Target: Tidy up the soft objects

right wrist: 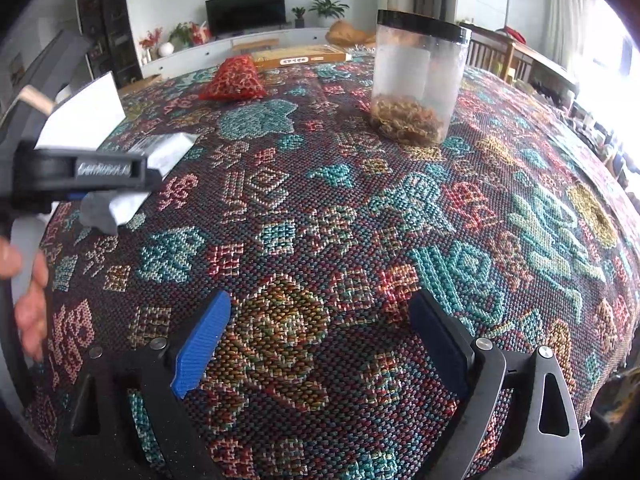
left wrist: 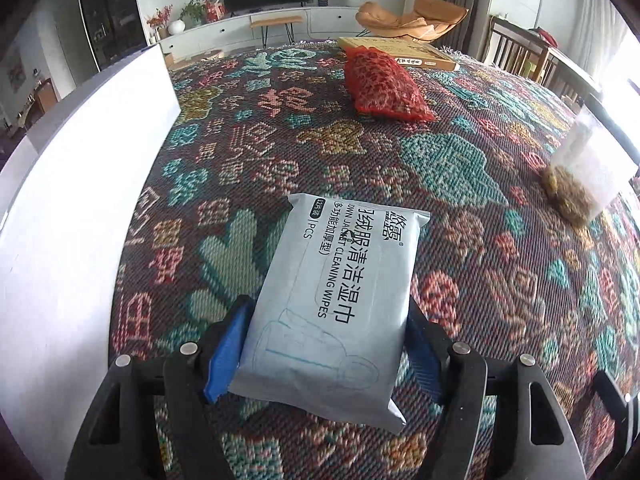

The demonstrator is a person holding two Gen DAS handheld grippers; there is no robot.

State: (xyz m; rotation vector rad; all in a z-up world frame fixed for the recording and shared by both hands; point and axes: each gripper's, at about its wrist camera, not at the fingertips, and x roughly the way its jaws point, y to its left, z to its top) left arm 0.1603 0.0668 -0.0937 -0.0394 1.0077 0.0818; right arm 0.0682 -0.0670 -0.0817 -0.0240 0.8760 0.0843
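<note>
Low in the left wrist view, the left hand-held gripper (left wrist: 326, 354) has its blue pads against both sides of the wipes pack (left wrist: 334, 312), clamped on it over the patterned worktop (left wrist: 460, 240). Lower centre of the right wrist view, the right hand-held gripper (right wrist: 320, 344) stands wide apart, empty. Upper centre, a red pouch (left wrist: 380, 86) lies on the worktop.

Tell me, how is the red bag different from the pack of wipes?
The red mesh bag is bright red and lumpy; the wipes pack is pale blue, flat and printed with writing. The bag lies far back by itself; the pack sits between the left gripper pads, which press its sides. Both are soft and lie on the patterned cloth.
</note>
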